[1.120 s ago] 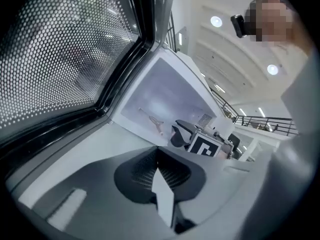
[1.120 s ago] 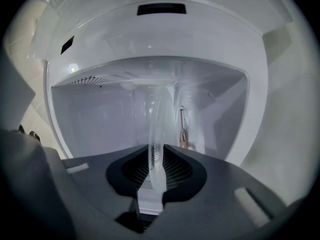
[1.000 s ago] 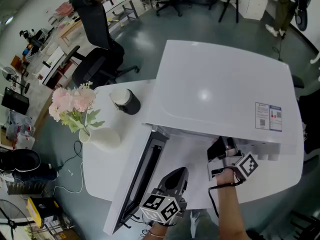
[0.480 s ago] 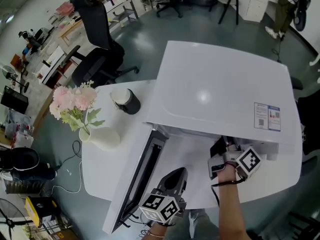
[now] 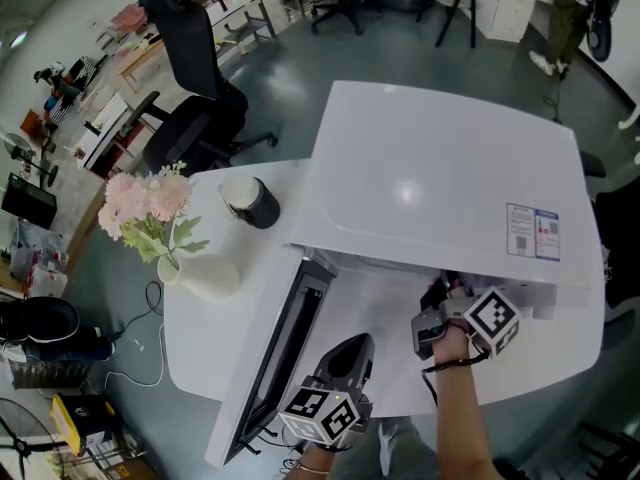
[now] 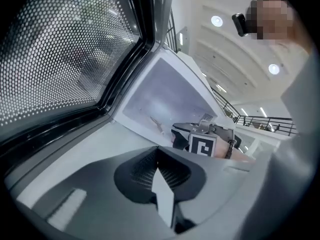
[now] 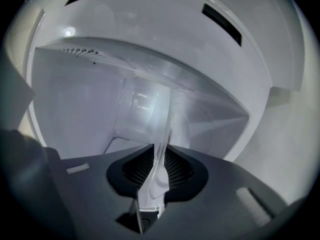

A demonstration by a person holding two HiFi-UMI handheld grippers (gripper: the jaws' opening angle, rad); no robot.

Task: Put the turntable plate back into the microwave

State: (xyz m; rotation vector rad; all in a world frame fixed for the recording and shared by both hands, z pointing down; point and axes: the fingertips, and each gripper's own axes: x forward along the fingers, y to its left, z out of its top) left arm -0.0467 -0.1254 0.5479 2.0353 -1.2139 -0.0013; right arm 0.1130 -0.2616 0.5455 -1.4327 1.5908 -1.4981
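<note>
The right gripper pinches the turntable plate by its rim, the plate reaching ahead into the microwave (tilted edgewise). The left gripper, closed and empty, sits outside it.

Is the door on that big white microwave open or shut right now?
Open. The dark-framed door swings out from the white microwave toward the person, and the right gripper view looks straight into the white cavity.

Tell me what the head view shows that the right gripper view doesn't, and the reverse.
Head view only: the flowers, vase, cup, chair, the open door and the left gripper. Right gripper view only: the clear plate clamped edge-on between its jaws, and the cavity. Both: the microwave and the right gripper.
</note>
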